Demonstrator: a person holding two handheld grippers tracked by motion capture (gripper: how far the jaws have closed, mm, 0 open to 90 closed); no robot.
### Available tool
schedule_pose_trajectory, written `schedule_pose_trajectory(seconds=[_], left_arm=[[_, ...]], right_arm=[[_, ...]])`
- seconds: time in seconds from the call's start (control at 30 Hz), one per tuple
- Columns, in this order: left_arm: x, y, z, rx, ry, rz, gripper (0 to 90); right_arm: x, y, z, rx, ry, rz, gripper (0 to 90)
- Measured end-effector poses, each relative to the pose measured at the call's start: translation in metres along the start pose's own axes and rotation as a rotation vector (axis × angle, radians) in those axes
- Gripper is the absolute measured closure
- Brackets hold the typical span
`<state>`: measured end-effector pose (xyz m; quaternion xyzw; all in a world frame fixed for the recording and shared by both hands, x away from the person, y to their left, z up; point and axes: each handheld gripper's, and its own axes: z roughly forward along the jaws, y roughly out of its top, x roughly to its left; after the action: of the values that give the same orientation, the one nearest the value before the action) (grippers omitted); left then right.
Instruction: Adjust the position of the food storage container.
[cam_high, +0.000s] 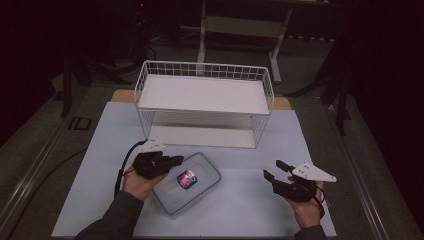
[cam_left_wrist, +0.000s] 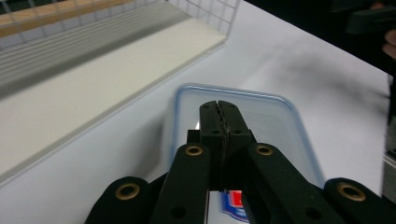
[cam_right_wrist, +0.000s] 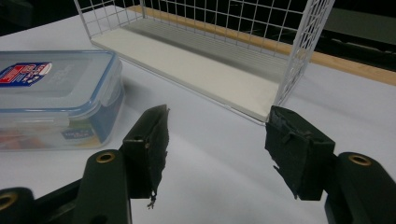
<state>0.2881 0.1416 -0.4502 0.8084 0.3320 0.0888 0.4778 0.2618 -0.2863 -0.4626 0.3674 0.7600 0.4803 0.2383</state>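
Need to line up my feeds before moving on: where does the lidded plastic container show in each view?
High view: container low centre, beside the left gripper.
Left gripper view: centre, under the shut jaws.
Right gripper view: far left.
Shared landmark: the white wire rack, behind it on the table.

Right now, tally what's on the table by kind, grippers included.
Clear lidded container: 1
White wire rack: 1
Handheld grippers: 2 (left gripper, shut over the container; right gripper, open and empty)
Total: 4
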Motion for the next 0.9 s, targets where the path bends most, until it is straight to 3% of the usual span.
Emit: schedule_pose_trajectory(seconds=[0.27,0.57,0.7,0.9], left_arm=[[-0.024,-0.016,-0.004,0.009,-0.023,0.025,90.0],[-0.051,-0.038,-0.01,0.034,-0.104,0.047,90.0],[-0.059,-0.048,-0.013,0.055,-0.119,0.073,90.0],[-0.068,-0.062,-0.015,0.098,-0.143,0.079,90.0]], right_arm=[[0.0,0.0,0.0,0.0,0.0,0.002,38.9],[0.001,-0.001,0.001,0.002,0.003,0.001,38.8],[0.001,-0.001,0.002,0.005,0.004,0.0,38.9],[0.0,-0.002,0.002,0.005,0.003,0.003,38.9]])
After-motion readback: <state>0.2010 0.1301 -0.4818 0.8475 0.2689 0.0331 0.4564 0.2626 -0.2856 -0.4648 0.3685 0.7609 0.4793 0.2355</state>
